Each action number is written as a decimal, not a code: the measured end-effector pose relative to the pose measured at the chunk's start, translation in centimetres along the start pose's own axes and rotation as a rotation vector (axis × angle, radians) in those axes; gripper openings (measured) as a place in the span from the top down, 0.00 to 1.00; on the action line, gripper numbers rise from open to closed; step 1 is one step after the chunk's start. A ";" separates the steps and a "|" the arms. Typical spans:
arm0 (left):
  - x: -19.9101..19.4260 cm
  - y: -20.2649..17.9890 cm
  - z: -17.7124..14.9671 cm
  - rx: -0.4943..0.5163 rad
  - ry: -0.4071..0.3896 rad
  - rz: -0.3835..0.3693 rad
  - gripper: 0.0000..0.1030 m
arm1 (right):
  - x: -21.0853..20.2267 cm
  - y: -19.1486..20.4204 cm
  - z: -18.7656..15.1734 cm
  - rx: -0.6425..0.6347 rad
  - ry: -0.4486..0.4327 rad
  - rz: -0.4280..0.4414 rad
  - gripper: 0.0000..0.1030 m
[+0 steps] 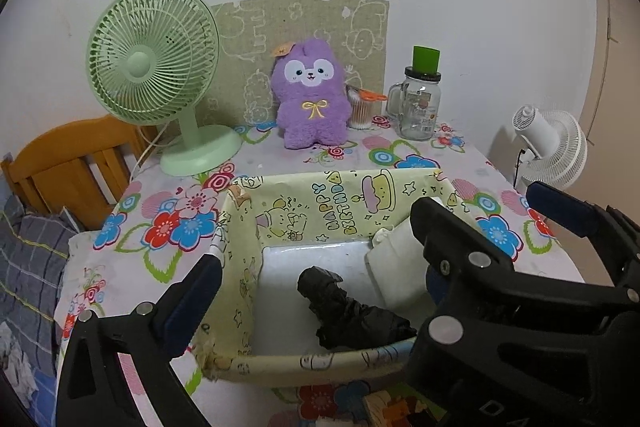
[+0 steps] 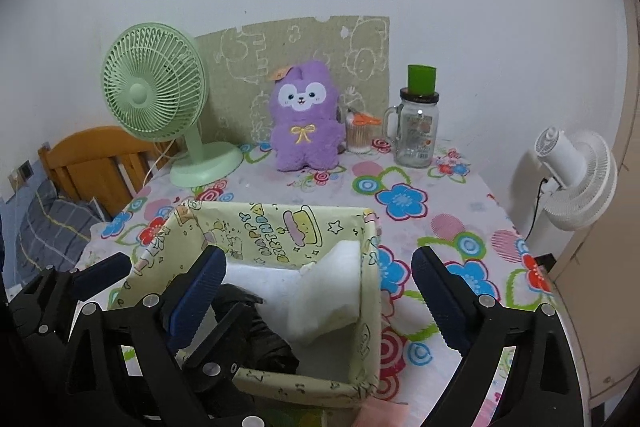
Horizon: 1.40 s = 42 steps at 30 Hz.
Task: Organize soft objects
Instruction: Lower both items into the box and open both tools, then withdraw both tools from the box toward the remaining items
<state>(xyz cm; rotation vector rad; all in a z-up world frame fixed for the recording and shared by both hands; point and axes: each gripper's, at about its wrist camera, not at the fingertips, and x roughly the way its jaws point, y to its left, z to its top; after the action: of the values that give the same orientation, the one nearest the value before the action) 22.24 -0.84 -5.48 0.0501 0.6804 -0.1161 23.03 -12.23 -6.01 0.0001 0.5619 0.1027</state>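
Two soft items lying inside box (image 1: 320, 199) | left gripper (image 1: 316, 259) gaping wide, holding nothing, black bundle (image 1: 352, 311) sitting between its fingers | right gripper (image 2: 316, 295) gaping wide, holding nothing, white cloth (image 2: 328, 295) lying between its fingers, purple plush (image 2: 304, 119) sitting well beyond | risk: closing fingers catching box wall, dragging box.

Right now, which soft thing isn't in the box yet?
The purple plush bunny, sitting upright at the table's back. The black bundle and white cushion already lie inside the birthday-print box.
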 end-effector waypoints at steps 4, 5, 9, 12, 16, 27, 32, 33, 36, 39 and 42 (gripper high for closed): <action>-0.9 -0.3 -0.3 -0.004 0.000 0.012 0.00 | -1.1 0.0 -0.2 -0.004 -0.007 0.001 0.07; -1.1 -0.3 -0.4 -0.005 -0.004 0.017 0.00 | -1.5 0.0 -0.2 -0.007 -0.011 0.000 0.07; -2.4 -0.5 -0.7 -0.009 -0.024 0.019 0.00 | -2.7 0.0 -0.4 -0.011 -0.023 0.001 0.07; -3.2 -0.7 -0.9 -0.014 -0.025 0.001 0.00 | -3.5 -0.1 -0.4 -0.002 -0.026 0.007 0.07; -4.5 -1.3 -1.3 -0.010 -0.035 0.029 0.00 | -4.9 -0.3 -0.8 -0.001 -0.037 0.003 0.07; -8.0 -2.2 -3.1 0.000 -0.088 0.027 0.00 | -8.5 -0.1 -2.1 -0.017 -0.065 0.003 0.07; -8.9 -2.5 -4.0 0.001 -0.089 0.034 0.00 | -9.7 0.1 -3.1 -0.016 -0.067 0.012 0.07; -9.0 -2.5 -4.2 0.001 -0.088 0.033 0.00 | -9.9 0.1 -3.3 -0.015 -0.066 0.014 0.07; -9.5 -2.5 -4.7 0.000 -0.096 0.018 0.00 | -10.6 0.2 -3.9 -0.016 -0.070 0.020 0.07; -10.4 -2.7 -5.5 0.001 -0.137 0.014 0.00 | -11.3 0.5 -4.4 -0.025 -0.077 0.016 0.07; -10.9 -2.8 -6.2 0.009 -0.147 -0.002 0.00 | -12.0 0.5 -5.0 -0.024 -0.081 0.009 0.07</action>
<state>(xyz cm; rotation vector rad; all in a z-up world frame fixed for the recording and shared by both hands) 9.59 -2.15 -3.46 0.0486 0.5328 -0.1239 10.24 -13.01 -3.88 -0.0166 0.4799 0.1172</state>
